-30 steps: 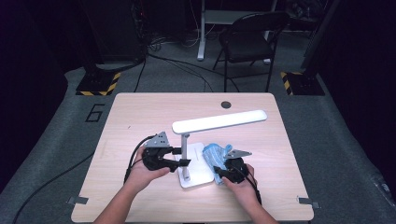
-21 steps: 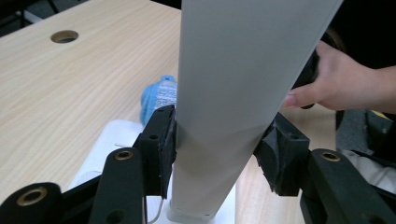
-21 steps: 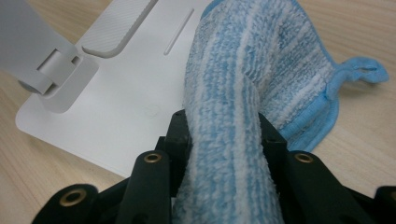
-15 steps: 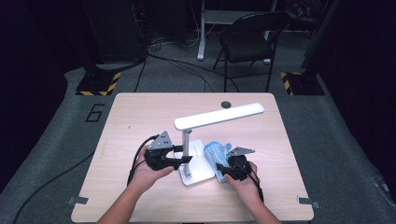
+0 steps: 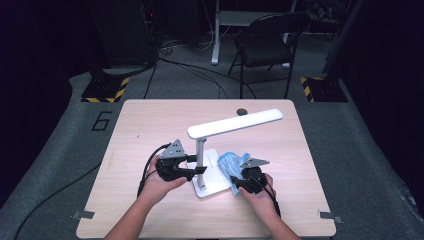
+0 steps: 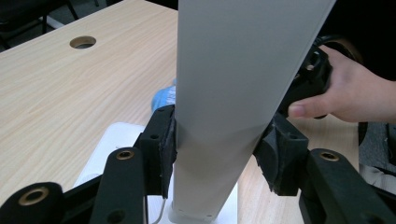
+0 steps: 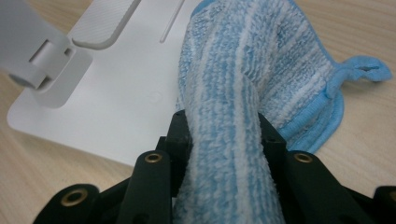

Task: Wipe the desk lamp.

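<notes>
A white desk lamp stands mid-table on a flat base [image 5: 207, 186], its long head [image 5: 235, 123] reaching right and back. My left gripper [image 5: 194, 172] is shut on the upright lamp post [image 5: 200, 152]. In the left gripper view both pads press the post's [image 6: 233, 70] sides around the gripper [image 6: 215, 144]. A blue striped cloth [image 5: 231, 164] lies over the base's right edge. My right gripper [image 5: 239, 181] is shut on the cloth's near end. In the right gripper view the cloth [image 7: 261, 70] bunches between the jaws of the gripper [image 7: 224, 135], beside the lamp base [image 7: 116, 107].
The wooden table [image 5: 150, 125] has a round cable hole [image 5: 242, 111] near its far edge. A black folding chair [image 5: 267, 42] stands behind the table. Cables run across the grey floor. The hand with the right gripper [image 6: 345, 93] appears in the left gripper view.
The lamp head has swung so that its right end sits higher and farther back. Both hands have stayed almost in place at the lamp's base.
</notes>
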`<action>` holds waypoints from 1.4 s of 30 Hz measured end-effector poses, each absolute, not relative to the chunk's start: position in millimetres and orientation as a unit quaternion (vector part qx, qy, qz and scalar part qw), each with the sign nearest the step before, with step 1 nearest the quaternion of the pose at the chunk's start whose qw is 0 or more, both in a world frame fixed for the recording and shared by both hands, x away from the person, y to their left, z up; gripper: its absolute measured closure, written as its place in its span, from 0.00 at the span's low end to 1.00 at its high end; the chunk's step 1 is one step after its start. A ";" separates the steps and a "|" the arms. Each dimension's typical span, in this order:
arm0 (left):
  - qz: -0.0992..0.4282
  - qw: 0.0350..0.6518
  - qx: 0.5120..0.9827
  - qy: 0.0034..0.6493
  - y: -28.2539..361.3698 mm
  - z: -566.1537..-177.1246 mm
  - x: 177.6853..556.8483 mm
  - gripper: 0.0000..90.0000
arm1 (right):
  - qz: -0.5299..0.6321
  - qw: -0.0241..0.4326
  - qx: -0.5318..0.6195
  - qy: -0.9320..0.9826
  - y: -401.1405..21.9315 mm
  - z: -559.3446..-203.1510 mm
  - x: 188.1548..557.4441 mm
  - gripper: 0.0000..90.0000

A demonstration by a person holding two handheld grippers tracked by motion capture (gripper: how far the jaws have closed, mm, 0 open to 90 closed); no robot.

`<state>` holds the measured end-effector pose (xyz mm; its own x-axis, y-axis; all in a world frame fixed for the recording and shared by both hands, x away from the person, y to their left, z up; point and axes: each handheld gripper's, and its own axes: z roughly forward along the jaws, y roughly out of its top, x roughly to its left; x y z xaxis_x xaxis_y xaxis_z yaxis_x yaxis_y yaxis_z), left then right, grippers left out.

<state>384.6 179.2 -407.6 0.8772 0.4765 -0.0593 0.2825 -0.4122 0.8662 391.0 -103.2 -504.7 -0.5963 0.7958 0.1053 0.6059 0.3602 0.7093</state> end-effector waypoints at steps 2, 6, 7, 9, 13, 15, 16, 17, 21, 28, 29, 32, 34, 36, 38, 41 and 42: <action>0.095 0.490 0.836 0.227 179.4 -407.1 383.6 0.57 | 0.364 0.128 0.433 0.814 -99.9 -503.7 394.4 0.73; 0.093 0.491 0.837 0.222 181.1 -407.2 381.6 0.57 | 0.362 0.133 0.426 0.818 -94.7 -502.5 399.2 0.73; 0.089 0.493 0.837 0.220 181.3 -407.5 380.8 0.57 | 0.362 0.133 0.424 0.819 -93.9 -502.3 400.5 0.73; 0.083 0.493 0.838 0.218 182.3 -407.5 379.0 0.57 | 0.364 0.133 0.427 0.817 -91.6 -502.6 403.8 0.73; 0.084 0.494 0.839 0.211 183.7 -407.7 376.6 0.57 | 0.366 0.135 0.426 0.817 -85.9 -502.9 413.1 0.73; 0.081 0.494 0.840 0.210 184.2 -407.8 375.9 0.57 | 0.365 0.134 0.423 0.818 -82.3 -503.3 419.0 0.73; 0.077 0.496 0.839 0.212 184.1 -408.1 375.0 0.57 | 0.368 0.134 0.429 0.814 -80.0 -503.4 420.4 0.73; 0.077 0.496 0.839 0.212 184.2 -408.2 375.0 0.57 | 0.370 0.137 0.429 0.813 -77.5 -503.7 424.1 0.73; 0.073 0.495 0.840 0.209 184.8 -408.0 375.2 0.57 | 0.371 0.136 0.427 0.814 -71.4 -504.1 435.2 0.73; 0.075 0.497 0.838 0.212 184.6 -408.8 374.8 0.57 | 0.371 0.135 0.433 0.811 -62.6 -503.8 455.9 0.72; 0.075 0.497 0.838 0.212 184.6 -408.8 374.9 0.57 | 0.369 0.136 0.432 0.812 -62.0 -503.4 458.6 0.72; 0.073 0.497 0.838 0.211 184.5 -408.8 374.9 0.57 | 0.372 0.138 0.431 0.810 -59.9 -504.1 464.9 0.71; 0.074 0.498 0.838 0.213 184.3 -409.0 374.6 0.57 | 0.375 0.134 0.426 0.812 -59.6 -504.9 466.4 0.71; 0.076 0.499 0.836 0.214 183.7 -409.5 374.1 0.57 | 0.375 0.130 0.430 0.811 -58.7 -504.9 464.0 0.72; 0.081 0.493 0.839 0.215 183.3 -408.7 373.8 0.57 | 0.376 0.129 0.427 0.812 -59.4 -504.8 460.9 0.72; 0.082 0.496 0.837 0.216 182.2 -409.1 373.6 0.57 | 0.376 0.125 0.423 0.815 -59.9 -503.8 453.6 0.72; 0.083 0.495 0.837 0.216 182.4 -409.0 373.4 0.57 | 0.374 0.127 0.418 0.818 -60.9 -503.6 451.0 0.72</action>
<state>373.4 182.4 -409.0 0.8926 0.4444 -0.0756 0.2805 -0.4162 0.8649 451.0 -60.9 -503.6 -0.6187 0.7785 0.1057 0.5889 0.3705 0.7183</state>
